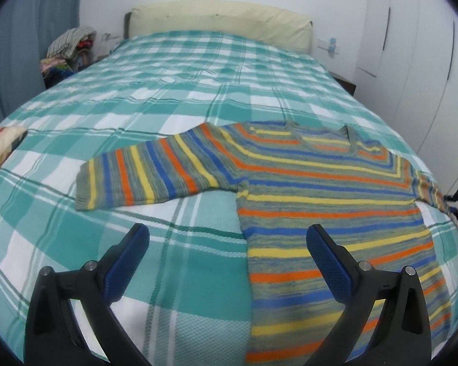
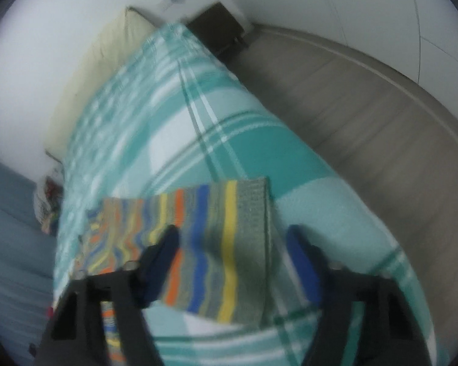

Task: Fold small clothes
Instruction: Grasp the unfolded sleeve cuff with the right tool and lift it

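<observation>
A wide bed (image 1: 174, 97) under a teal-and-white checked cover carries a knitted sweater (image 1: 305, 180) striped grey, orange, yellow and blue, lying flat near the bed's foot with one sleeve stretched out sideways. The left gripper (image 1: 227, 248) hangs spread and empty above the sweater's lower body. The right gripper (image 2: 233, 245) straddles the cuff of the sweater's other sleeve (image 2: 229, 238), its jaws apart, the blurred view not showing any pinch.

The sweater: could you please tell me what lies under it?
The sweater lies spread flat on the checked blanket, which shows all around it. Whether anything sits beneath its body cannot be seen; it looks flat.
</observation>
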`<state>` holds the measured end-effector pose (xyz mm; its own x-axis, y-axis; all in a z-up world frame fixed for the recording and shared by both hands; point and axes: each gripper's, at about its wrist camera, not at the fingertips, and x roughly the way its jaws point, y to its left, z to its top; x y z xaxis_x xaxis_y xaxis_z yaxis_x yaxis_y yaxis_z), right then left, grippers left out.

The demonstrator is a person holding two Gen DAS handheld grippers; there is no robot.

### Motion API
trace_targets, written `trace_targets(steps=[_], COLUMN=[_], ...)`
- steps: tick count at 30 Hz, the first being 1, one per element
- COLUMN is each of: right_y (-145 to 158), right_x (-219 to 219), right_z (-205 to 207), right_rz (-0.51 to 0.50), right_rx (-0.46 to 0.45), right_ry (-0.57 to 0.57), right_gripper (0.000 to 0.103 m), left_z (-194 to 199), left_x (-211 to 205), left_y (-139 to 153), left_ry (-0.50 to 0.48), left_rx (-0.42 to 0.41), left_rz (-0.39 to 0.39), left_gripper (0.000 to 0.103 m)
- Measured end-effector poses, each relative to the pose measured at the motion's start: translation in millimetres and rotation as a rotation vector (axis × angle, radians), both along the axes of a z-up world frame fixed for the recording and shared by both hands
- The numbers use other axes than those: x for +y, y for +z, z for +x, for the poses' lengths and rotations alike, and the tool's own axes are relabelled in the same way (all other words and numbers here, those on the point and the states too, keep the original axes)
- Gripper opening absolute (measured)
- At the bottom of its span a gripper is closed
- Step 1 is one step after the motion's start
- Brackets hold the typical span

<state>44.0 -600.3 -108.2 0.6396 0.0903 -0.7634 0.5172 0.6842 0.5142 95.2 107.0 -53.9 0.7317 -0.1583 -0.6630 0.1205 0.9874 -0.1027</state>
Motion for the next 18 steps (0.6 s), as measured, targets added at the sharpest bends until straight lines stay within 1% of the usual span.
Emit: trace_targets(steps=[1,2,3,4,5,7,9,10,12,14,15,17,18], right_y=[-4.9,-5.4,-1.9,8.1,24.6,73.0,115.5,133.6,160.9,172.5,171.0,159.9,150.0], right_x=[2.8,5.5,7.6,12.6,21.9,53.5,92.1,115.7,171.8,240.4,263.3,315.5,338.9], right_z=[5.0,7.8,8.8,9.1,10.7,20.2,35.1,45.2,69.5,100.4,113.5,137.9,150.6], right_rz=[-0.004,-0.007,-0.011,-0.032,-0.072,-0.164,-0.202,-0.204,-0.163,-0.100,-0.076,-0.029,0.004], right_rx=[0.034,0.051,0.051,0.041,0.021,-0.042,-0.112,-0.149,-0.215,-0.260,-0.268,-0.278,-0.284], right_ry=[0.004,0.010,0.013,0.018,0.031,0.085,0.167,0.218,0.346,0.481,0.523,0.599,0.633], right_gripper=[0.020,0.003,0.003,0.003,0.003,0.003,0.003,0.003,0.003,0.003,0.003,0.003,0.007], left_z=[-0.4,-1.2,-2.1,-3.4,-3.9,-5.1,-6.0,-7.1,-9.4,-9.7,-10.1,-10.3,-9.7], left_x=[-0.4,-0.4,0.1,1.5,2.8,5.8,9.2,10.9,15.4,22.0,27.8,35.5,40.1], left_y=[0.1,1.3,2.5,4.4,6.1,10.0,15.0,17.4,21.9,24.4,25.5,25.7,25.0], left_ry=[-0.001,-0.003,-0.003,-0.002,-0.001,0.004,0.003,0.000,0.001,0.016,0.028,0.051,0.064], left_rx=[0.000,-0.003,-0.005,-0.012,-0.017,-0.021,-0.023,-0.030,-0.049,-0.052,-0.058,-0.063,-0.062], left_rz=[0.004,0.005,0.005,0.004,0.004,0.005,-0.012,-0.022,-0.033,-0.036,-0.043,-0.042,-0.036], left_gripper=[0.103,0.103,0.103,0.103,0.103,0.103,0.103,0.103,0.103,0.103,0.103,0.103,0.103])
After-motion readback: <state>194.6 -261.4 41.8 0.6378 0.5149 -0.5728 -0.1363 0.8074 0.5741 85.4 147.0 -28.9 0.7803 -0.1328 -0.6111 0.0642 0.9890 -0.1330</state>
